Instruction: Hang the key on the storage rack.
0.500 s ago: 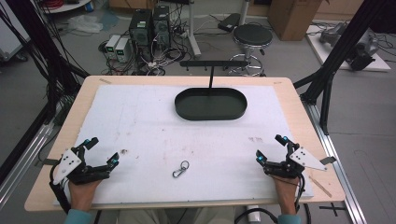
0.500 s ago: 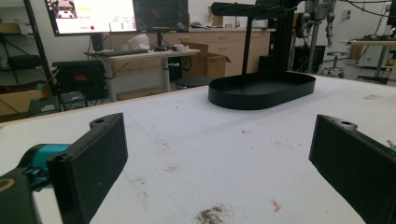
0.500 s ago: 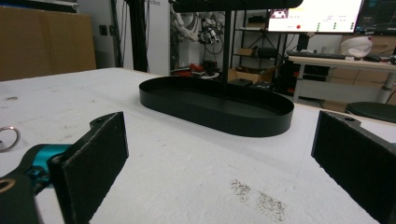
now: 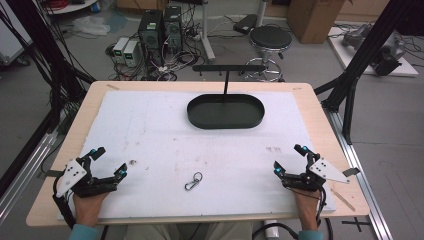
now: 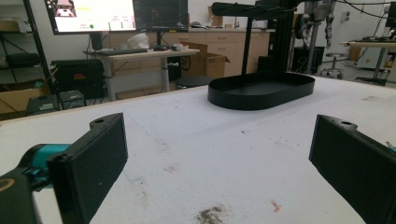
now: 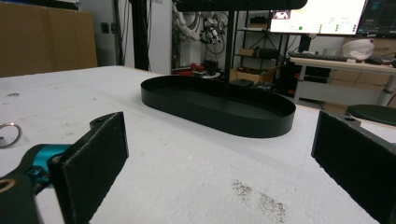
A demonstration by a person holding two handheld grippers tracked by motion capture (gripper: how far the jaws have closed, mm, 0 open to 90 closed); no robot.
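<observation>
Left gripper (image 4: 107, 162): near the left front corner of the table, jaws wide apart, nothing between them.
Right gripper (image 4: 289, 159): near the right front corner, jaws wide apart, nothing between them.
Key ring (image 4: 193, 181): flat on the white mat (image 4: 150, 130), between both grippers, well apart from each.
Black tray (image 4: 225, 111): far side of the mat, with a thin stand (image 4: 226, 80) rising behind it.

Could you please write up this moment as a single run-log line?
left gripper: open, empty, resting on mat | right gripper: open, empty, resting on mat | key ring: lying between grippers, untouched | black tray: far side, empty
</observation>
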